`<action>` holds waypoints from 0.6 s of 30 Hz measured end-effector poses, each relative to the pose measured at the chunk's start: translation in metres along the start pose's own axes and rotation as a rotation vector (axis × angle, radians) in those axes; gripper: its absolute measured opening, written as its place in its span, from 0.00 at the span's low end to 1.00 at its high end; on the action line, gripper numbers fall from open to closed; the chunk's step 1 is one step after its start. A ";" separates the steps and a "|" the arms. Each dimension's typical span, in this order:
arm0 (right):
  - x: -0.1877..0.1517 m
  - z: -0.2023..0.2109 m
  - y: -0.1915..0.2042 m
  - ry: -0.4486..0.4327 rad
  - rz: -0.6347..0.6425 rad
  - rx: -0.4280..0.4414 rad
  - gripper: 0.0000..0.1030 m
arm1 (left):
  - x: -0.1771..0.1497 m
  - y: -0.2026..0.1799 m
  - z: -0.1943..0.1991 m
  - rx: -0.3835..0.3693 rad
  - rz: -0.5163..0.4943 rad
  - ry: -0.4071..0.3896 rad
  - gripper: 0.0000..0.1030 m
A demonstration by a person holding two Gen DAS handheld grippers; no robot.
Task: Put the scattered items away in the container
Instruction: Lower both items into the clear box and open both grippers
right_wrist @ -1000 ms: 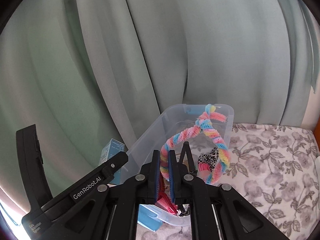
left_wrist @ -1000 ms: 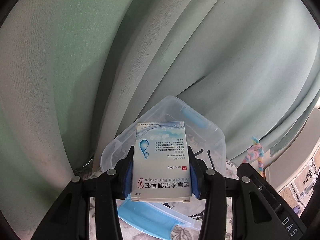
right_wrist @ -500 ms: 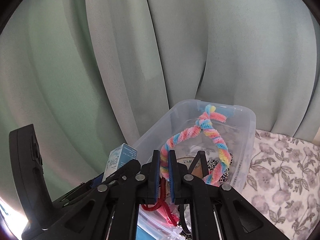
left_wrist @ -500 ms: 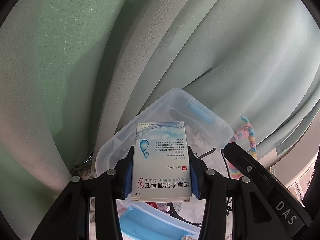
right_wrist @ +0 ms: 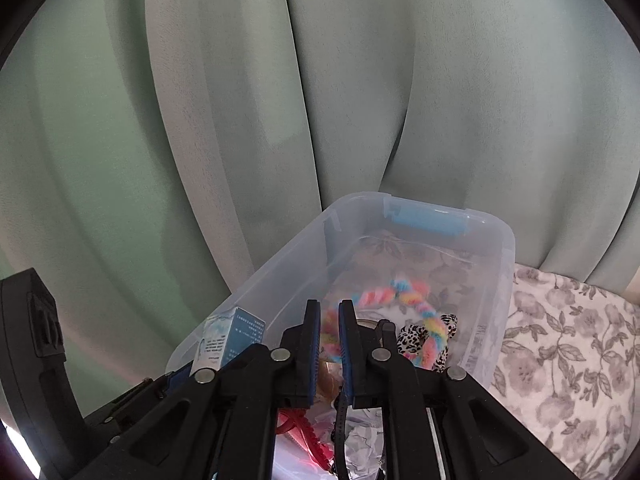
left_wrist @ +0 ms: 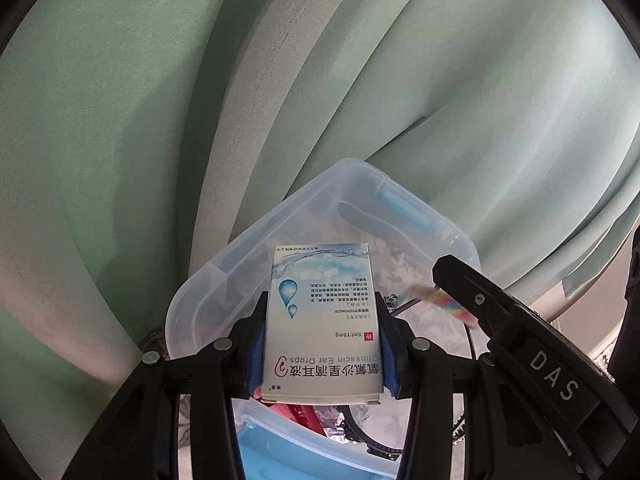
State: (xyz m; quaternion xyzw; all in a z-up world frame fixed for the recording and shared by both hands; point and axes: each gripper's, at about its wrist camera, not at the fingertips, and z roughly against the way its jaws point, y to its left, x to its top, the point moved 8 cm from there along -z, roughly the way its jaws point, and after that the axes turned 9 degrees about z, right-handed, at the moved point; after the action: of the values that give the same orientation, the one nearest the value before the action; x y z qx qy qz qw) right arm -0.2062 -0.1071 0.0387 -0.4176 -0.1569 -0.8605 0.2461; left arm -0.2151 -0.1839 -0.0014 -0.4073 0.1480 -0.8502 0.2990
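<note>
Clamping a white-and-blue box (left_wrist: 322,320) printed "Ofloxacin Ear Drops" and "5ml:15mg", the left gripper (left_wrist: 322,344) holds it above the clear container (left_wrist: 460,236). The right gripper (right_wrist: 329,344), its body marked "DAS", has its pads slightly apart, holding nothing; just ahead of it the pastel twisted rope (right_wrist: 404,300) lies inside the container on a leopard-print item (right_wrist: 412,340).

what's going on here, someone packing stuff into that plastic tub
Yes. A person with a tool in each hand is tidying items into the clear plastic tub. The left tool grips an ear drops box above the tub. The right tool has its jaws slightly apart, and the pastel twisted rope lies loose inside the tub beside a leopard-print item. A red comb is also in there.
</note>
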 end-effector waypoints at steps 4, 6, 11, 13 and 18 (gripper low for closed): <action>0.000 -0.008 -0.009 0.008 -0.026 -0.009 0.34 | 0.000 -0.001 0.000 -0.002 0.006 0.002 0.46; -0.001 -0.010 -0.013 0.003 -0.040 -0.013 0.42 | -0.001 -0.002 0.000 -0.004 0.002 0.004 0.48; -0.006 0.004 -0.017 -0.005 -0.069 -0.025 0.43 | -0.004 -0.007 0.001 -0.012 -0.011 0.014 0.55; -0.006 0.010 -0.019 -0.010 -0.079 -0.031 0.43 | -0.005 -0.008 0.002 -0.017 -0.005 0.020 0.56; -0.009 0.014 -0.029 -0.020 -0.108 -0.040 0.43 | 0.000 -0.003 -0.006 -0.010 -0.001 0.027 0.57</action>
State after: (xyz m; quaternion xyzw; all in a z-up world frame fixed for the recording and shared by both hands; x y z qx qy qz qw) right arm -0.2084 -0.0742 0.0386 -0.4219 -0.1642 -0.8713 0.1894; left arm -0.2213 -0.1815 -0.0035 -0.3975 0.1561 -0.8549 0.2946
